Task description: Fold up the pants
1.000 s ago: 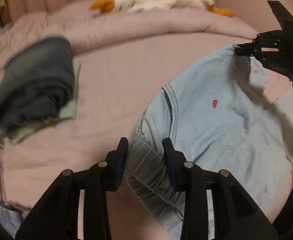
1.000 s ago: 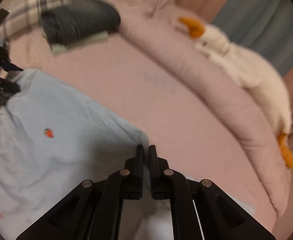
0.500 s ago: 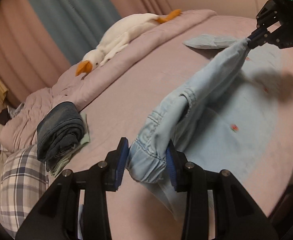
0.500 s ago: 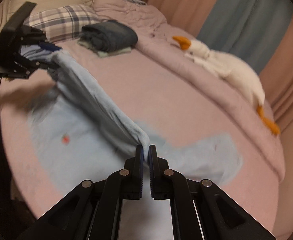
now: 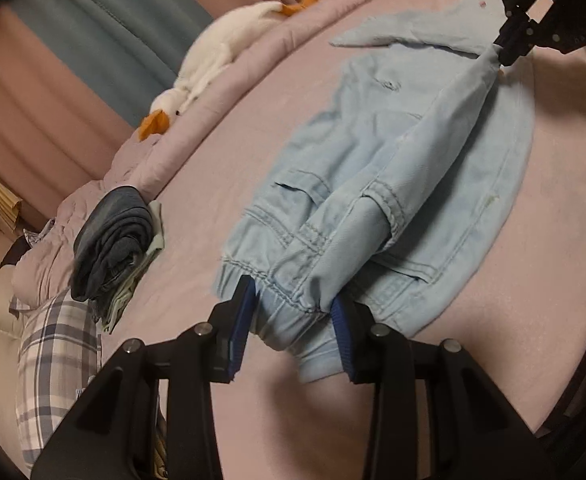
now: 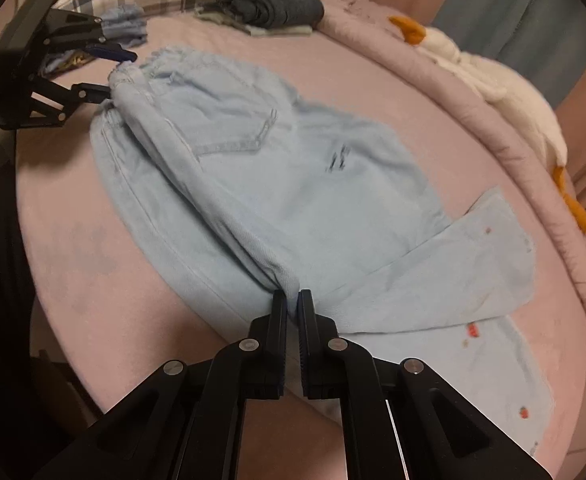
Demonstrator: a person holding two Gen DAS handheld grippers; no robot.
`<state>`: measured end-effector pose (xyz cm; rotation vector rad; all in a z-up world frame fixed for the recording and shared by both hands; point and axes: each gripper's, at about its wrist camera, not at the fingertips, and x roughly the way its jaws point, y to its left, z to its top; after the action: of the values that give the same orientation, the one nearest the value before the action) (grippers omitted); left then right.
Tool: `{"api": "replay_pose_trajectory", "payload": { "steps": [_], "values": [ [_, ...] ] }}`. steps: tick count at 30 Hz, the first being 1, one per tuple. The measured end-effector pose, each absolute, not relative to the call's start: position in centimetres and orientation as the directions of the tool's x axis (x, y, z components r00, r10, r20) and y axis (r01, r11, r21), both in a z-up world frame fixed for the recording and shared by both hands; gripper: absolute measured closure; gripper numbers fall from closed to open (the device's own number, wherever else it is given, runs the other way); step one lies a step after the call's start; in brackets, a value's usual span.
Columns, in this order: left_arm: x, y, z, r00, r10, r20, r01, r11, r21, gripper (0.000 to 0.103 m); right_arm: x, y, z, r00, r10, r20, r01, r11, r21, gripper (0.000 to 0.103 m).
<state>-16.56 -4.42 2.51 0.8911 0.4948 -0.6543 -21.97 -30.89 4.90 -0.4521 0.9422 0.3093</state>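
Observation:
Light blue denim pants (image 5: pixel 377 160) lie spread on a pink bed (image 5: pixel 229 264), back pockets up. My left gripper (image 5: pixel 293 320) is shut on the bunched elastic waistband. My right gripper (image 6: pixel 291 312) is shut on a fold of the fabric near the crotch, where the legs (image 6: pixel 445 264) begin. A ridge of cloth (image 6: pixel 197 184) runs taut between the two grippers, lifted off the rest. The right gripper also shows in the left wrist view (image 5: pixel 505 52), and the left gripper shows in the right wrist view (image 6: pixel 111 72). One leg lies crossed over the other.
A stack of folded dark jeans (image 5: pixel 113 236) lies at the bed's far side beside a plaid pillow (image 5: pixel 53 360). A white goose plush (image 5: pixel 221 56) rests on a rolled pink quilt (image 6: pixel 453 92) along the back. The bed's near edge (image 6: pixel 73 320) drops off.
Both grippers have lowered the pants, flipped over, onto the bed. The strawberry-print side is now down and the back pockets face up. Both grips are unchanged.

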Motion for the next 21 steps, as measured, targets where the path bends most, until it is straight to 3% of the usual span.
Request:
{"api": "replay_pose_trajectory", "payload": {
  "steps": [8,12,14,16,19,21],
  "values": [
    [-18.5,-3.5,1.5,0.669,-0.315,-0.673,0.728,0.460,0.508,0.061,-22.9,-29.6,2.3,0.524,0.052,-0.850,-0.481,0.842,-0.244,0.096],
    [-18.7,-2.0,1.5,0.666,-0.259,-0.699,0.712,0.502,0.492,0.061,-22.6,-30.9,3.2,0.489,0.104,-0.866,-0.469,0.868,-0.161,0.091],
    [-18.7,-1.0,2.7,0.643,-0.284,-0.711,0.713,0.561,0.420,0.061,-22.9,-31.2,3.9,0.478,0.104,-0.872,-0.474,0.867,-0.156,0.090],
    [-18.9,-0.4,4.5,0.624,-0.353,-0.698,0.713,0.623,0.323,0.060,-23.5,-31.5,5.7,0.493,0.195,-0.848,-0.489,0.868,-0.084,0.090],
    [-18.3,-2.2,6.5,0.595,-0.461,-0.659,0.715,0.677,0.172,0.042,-23.2,-31.7,7.3,0.527,0.314,-0.789,-0.477,0.878,0.031,0.089],
    [-18.0,-4.6,6.8,0.574,-0.507,-0.643,0.721,0.686,0.102,0.042,-21.8,-31.3,7.0,0.553,0.321,-0.769,-0.430,0.900,0.066,0.089]
  ]
}}
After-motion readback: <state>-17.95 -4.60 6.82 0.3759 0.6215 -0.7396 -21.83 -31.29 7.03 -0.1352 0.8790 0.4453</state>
